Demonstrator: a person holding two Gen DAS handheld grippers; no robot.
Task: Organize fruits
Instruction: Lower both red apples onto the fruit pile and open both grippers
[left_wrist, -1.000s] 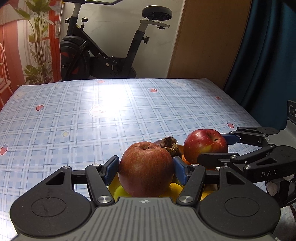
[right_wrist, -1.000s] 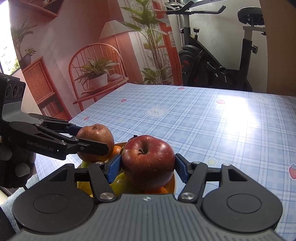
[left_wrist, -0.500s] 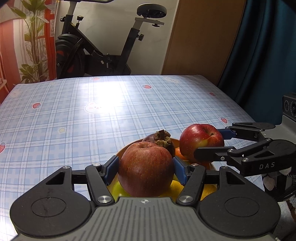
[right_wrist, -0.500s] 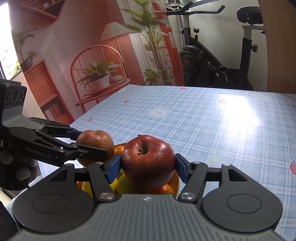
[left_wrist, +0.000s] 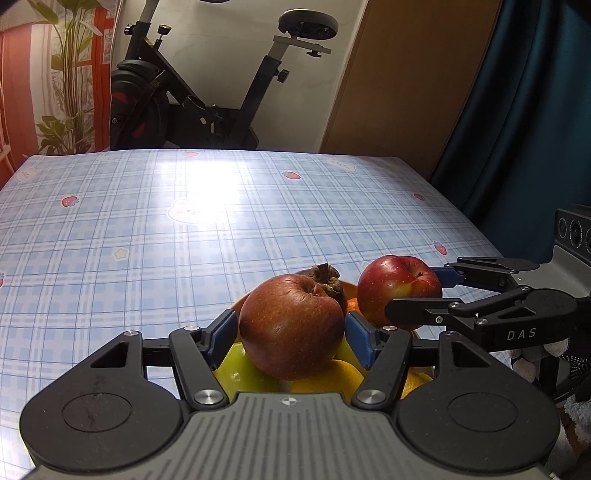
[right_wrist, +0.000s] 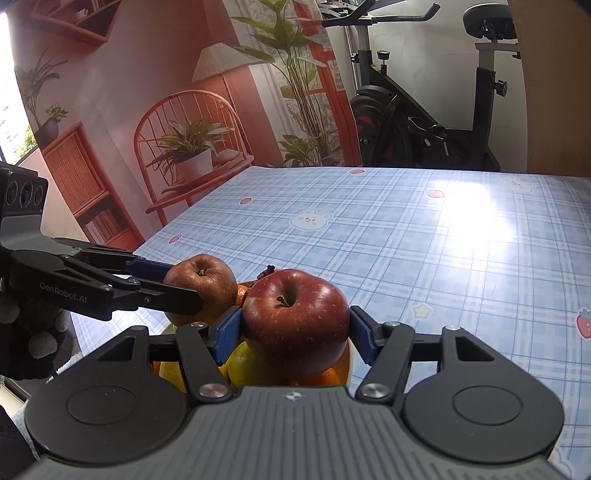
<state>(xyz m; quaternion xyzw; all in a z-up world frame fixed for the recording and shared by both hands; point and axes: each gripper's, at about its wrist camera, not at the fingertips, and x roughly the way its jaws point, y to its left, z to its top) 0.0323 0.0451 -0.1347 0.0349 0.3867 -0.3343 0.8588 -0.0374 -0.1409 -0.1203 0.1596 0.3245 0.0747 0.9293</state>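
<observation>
My left gripper (left_wrist: 291, 334) is shut on a dull brownish-red apple (left_wrist: 291, 328), held over a bowl of fruit (left_wrist: 243, 369). My right gripper (right_wrist: 295, 332) is shut on a shiny red apple (right_wrist: 295, 317), held over the same bowl (right_wrist: 345, 363). Each gripper shows in the other's view: the right one (left_wrist: 413, 291) with its red apple (left_wrist: 397, 286), the left one (right_wrist: 184, 282) with its brownish apple (right_wrist: 207, 282). Under them lie yellow and orange citrus (right_wrist: 251, 365) and a dark fruit with a dry calyx (left_wrist: 327, 278).
The bowl stands near the front edge of a table with a blue plaid cloth (left_wrist: 184, 229). An exercise bike (left_wrist: 207, 92) stands behind the table. A dark curtain (left_wrist: 528, 110) hangs to the right, and a wall mural with a chair (right_wrist: 184, 147) is to the left.
Both grippers have risen and tilted a little with their apples still held. More of the fruit in the bowl below shows now.
</observation>
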